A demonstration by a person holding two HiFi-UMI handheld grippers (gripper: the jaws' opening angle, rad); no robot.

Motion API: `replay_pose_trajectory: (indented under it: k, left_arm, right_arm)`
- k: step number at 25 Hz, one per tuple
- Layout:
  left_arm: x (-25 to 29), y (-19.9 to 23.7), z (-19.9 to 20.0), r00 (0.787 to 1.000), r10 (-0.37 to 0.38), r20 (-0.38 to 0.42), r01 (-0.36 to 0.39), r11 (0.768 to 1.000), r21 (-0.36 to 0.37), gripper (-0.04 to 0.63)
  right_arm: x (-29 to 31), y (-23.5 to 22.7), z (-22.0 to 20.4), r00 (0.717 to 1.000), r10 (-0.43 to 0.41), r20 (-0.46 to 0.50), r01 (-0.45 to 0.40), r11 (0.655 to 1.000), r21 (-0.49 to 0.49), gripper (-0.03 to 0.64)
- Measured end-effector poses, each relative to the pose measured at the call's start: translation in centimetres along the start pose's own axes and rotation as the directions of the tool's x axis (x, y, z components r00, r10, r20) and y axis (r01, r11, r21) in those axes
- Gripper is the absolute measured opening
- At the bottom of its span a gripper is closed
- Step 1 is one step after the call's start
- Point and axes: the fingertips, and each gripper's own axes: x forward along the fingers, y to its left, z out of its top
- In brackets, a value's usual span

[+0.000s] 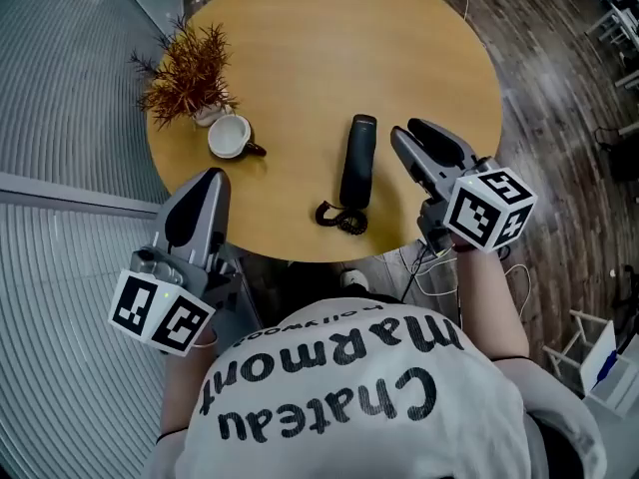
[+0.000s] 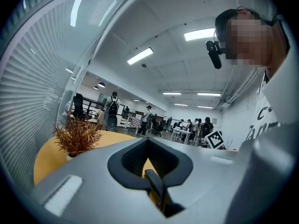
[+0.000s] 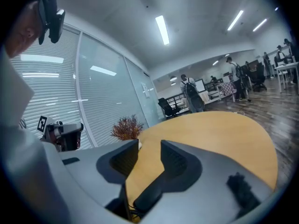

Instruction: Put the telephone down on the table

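Observation:
A black telephone handset (image 1: 357,161) lies flat on the round wooden table (image 1: 300,38), with its coiled cord (image 1: 342,218) bunched at the near end. My right gripper (image 1: 409,130) hovers just right of the handset, apart from it, open with nothing between its fingers. In the right gripper view (image 3: 149,143) bare tabletop shows through the gap, and a dark end of the handset (image 3: 147,197) sits low between the jaws. My left gripper (image 1: 212,175) is at the table's near-left edge, shut and empty; its tips meet in the left gripper view (image 2: 147,140).
A dried reddish plant in a small pot (image 1: 188,76) and a white cup (image 1: 230,136) stand at the table's left side. A glass wall with blinds (image 1: 60,118) runs along the left. Cables lie on the wooden floor (image 1: 559,118) to the right.

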Motion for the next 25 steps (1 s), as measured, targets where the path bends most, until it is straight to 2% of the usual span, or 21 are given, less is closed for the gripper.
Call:
replay_pose_trajectory:
  k: [5,8,10,12,17,21,25]
  left_arm:
    - [3.8,3.3,-1.0,0.990,-0.127,-0.059,0.127,0.992,0.005,0.006]
    - [5.1,4.7,-2.9,0.977,-0.185,-0.106,0.187,0.982,0.008,0.006]
    - [5.8,5.8,-4.1,0.966,-0.219,-0.134,0.219,0.976,-0.018,0.006]
    - [6.3,6.6,-4.7,0.954,-0.255,-0.157,0.250,0.967,-0.051,0.006]
    - [7.2,7.6,-4.9,0.927,-0.323,-0.189,0.313,0.946,-0.081,0.006]
    - [7.4,8.1,-5.2,0.904,-0.377,-0.202,0.370,0.926,-0.076,0.006]
    - [7.5,9.1,-5.7,0.889,-0.403,-0.216,0.393,0.915,-0.093,0.006]
  right_arm:
    - [3.5,-1.7,-3.2,0.987,-0.142,-0.079,0.146,0.988,0.053,0.207]
    - [5.7,-2.1,-6.3,0.972,-0.178,-0.152,0.194,0.976,0.095,0.236]
    - [7.2,-2.4,-9.0,0.951,-0.202,-0.233,0.232,0.967,0.107,0.260]
    - [8.1,-2.9,-11.6,0.917,-0.235,-0.322,0.286,0.951,0.121,0.292]
    - [9.5,-3.7,-16.8,0.810,-0.294,-0.507,0.404,0.907,0.120,0.310]
    - [10.3,-4.3,-18.4,0.739,-0.361,-0.569,0.492,0.866,0.089,0.319]
    - [11.0,-5.0,-19.4,0.652,-0.430,-0.624,0.562,0.827,0.017,0.319]
